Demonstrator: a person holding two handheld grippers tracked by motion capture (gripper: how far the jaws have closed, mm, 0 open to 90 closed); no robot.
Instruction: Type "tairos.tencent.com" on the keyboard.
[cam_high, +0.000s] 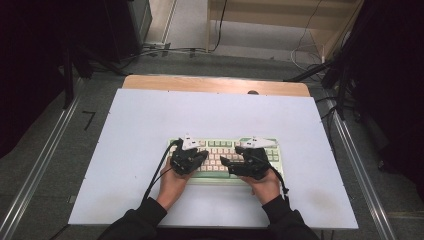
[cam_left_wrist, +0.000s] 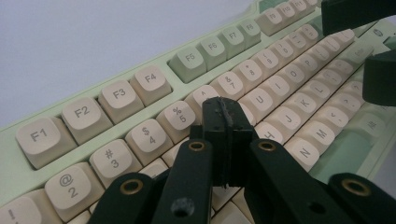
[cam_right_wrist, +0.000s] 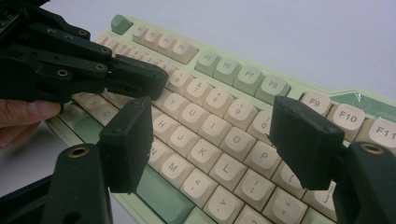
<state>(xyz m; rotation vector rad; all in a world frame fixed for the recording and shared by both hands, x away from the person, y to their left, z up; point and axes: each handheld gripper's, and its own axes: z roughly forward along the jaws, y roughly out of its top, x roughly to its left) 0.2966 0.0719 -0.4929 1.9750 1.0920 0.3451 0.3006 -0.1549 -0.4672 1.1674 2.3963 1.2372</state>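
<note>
Item: keyboard (cam_high: 225, 150), pale green case with cream and green keycaps, lying flat on the white table (cam_high: 150, 125), just below the centre of the high view, long side running left to right. In the left gripper view it runs from lower left to upper right; in the right gripper view, from upper left to lower right.

Left hand-held gripper (cam_high: 202, 156): held over the left half of the keyboard in the high view. In its own view the jaws are pressed together with nothing between them, their joined tip (cam_left_wrist: 224, 114) sitting over the number and upper letter rows, near the 5 and 6 keys; whether it touches a key cannot be told. It also appears at the upper left of the right gripper view (cam_right_wrist: 140, 77).

Right hand-held gripper (cam_high: 226, 162): held over the right half of the keyboard. In its own view the jaws stand wide apart (cam_right_wrist: 210, 140), framing the letter keys, gripping nothing.
</note>
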